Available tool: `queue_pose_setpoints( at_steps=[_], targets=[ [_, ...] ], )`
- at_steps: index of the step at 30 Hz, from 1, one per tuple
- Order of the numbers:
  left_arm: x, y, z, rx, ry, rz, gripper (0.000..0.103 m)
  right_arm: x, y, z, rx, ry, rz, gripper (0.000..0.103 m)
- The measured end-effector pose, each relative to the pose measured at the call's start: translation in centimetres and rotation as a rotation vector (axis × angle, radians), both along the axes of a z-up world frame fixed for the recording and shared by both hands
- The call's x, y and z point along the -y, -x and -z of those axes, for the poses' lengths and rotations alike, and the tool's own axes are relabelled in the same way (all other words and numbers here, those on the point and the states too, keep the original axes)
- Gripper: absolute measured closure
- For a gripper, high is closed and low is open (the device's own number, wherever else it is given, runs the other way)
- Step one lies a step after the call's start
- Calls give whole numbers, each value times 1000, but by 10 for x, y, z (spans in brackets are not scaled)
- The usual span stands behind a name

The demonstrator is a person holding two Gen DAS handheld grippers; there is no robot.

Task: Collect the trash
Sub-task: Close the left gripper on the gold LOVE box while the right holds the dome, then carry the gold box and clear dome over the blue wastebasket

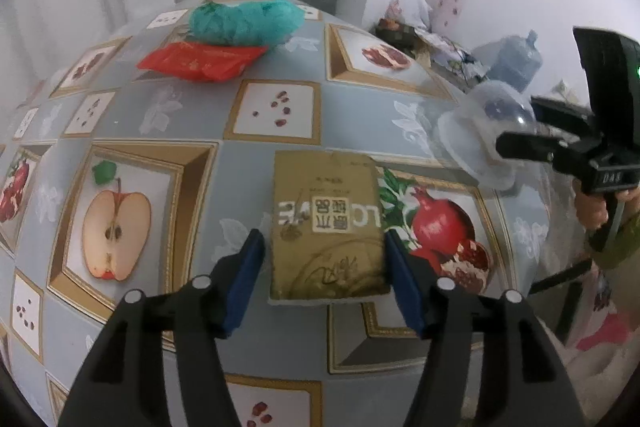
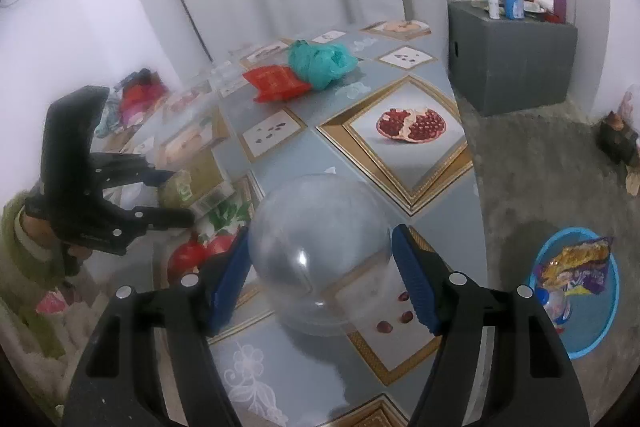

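Closest to the left wrist camera, the left tool point(image 1: 324, 263) is spread open, its blue pads flanking but not visibly pressing the flat gold foil snack packet point(image 1: 326, 223) that lies on the fruit-patterned counter point(image 1: 276, 111); the packet's long axis runs straight ahead between the pads, so a plain squeeze across its width looks sufficient. To the right, the right tool point(image 2: 318, 269) is open around the clear plastic dome lid point(image 2: 320, 251), which sits directly between its pads, apparently resting on the counter near the right edge; whether the pads touch it I cannot tell. Each hand is nearest its own item. Farther off lie a red foil pouch point(image 1: 200, 61) and a crumpled teal plastic bag point(image 1: 244, 19). The round blue plastic basin point(image 2: 576, 291) on the floor holds wrappers, right of the counter.
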State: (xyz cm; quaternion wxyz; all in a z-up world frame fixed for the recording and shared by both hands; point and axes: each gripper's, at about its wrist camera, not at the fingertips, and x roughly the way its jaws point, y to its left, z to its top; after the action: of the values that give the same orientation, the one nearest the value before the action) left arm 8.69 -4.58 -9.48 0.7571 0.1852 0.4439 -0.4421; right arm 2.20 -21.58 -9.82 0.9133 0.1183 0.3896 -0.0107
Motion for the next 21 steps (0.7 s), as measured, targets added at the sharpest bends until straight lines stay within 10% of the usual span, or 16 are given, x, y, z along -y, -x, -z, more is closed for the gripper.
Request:
queue_pose_setpoints(
  at_steps=[21],
  targets=[
    [20,1,3,137,-26,39,45,-6,-3,6,-24,12,13,32]
  ],
)
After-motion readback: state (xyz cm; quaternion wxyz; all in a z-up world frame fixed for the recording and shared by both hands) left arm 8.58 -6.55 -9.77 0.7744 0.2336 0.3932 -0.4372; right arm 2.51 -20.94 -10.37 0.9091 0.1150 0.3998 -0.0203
